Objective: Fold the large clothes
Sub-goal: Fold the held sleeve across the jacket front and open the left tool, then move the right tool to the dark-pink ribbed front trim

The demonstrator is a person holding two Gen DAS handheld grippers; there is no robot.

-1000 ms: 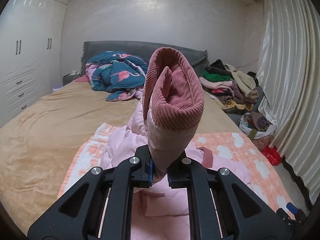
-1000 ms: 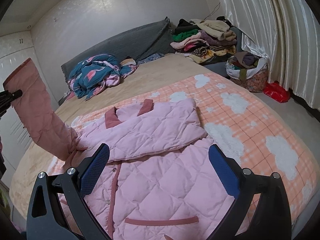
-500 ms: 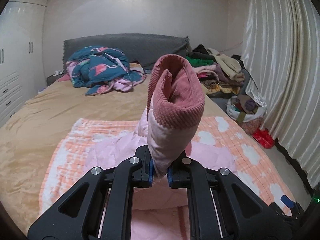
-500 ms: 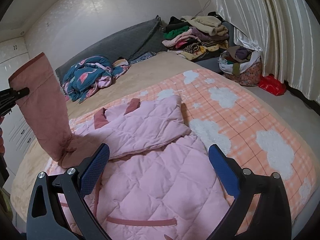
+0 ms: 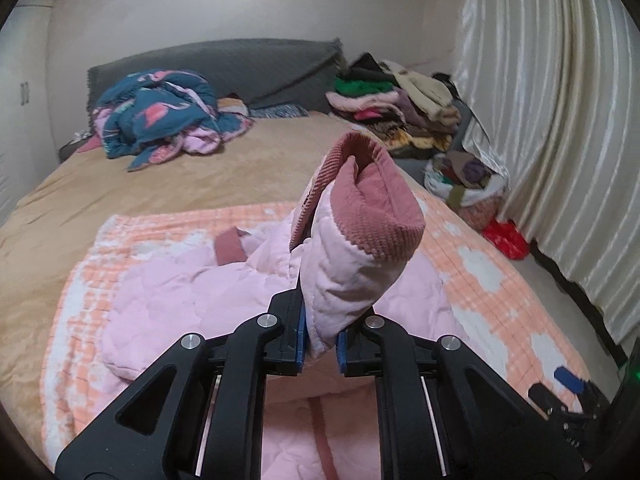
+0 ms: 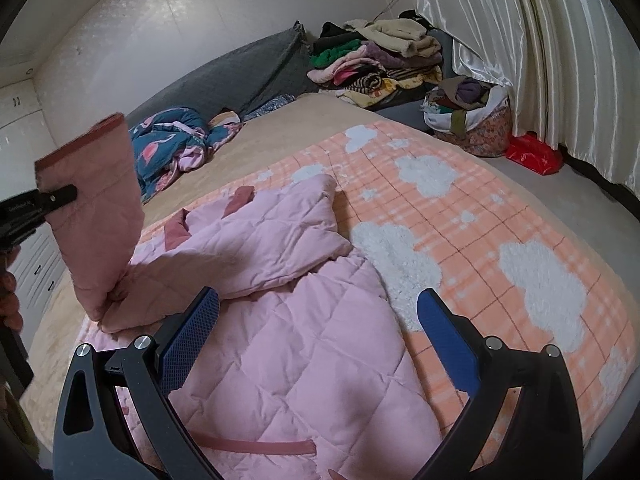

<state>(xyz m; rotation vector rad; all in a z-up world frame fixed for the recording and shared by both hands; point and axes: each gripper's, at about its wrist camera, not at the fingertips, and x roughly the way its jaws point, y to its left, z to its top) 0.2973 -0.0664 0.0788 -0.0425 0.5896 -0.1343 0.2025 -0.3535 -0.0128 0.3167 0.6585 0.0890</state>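
Two grippers, one sleeve pinched

Left gripper [image 5: 319, 344] is clamped on the sleeve [image 5: 352, 248] of the pink quilted jacket [image 6: 296, 344], dusty-rose cuff [image 5: 372, 208] sticking up past the jaws. Right gripper [image 6: 318, 340] is spread wide with nothing between the pads, hovering over the jacket body. Jacket lies flat on the orange cloud blanket [image 6: 500, 216] on the bed [image 5: 200, 176], other sleeve already folded across
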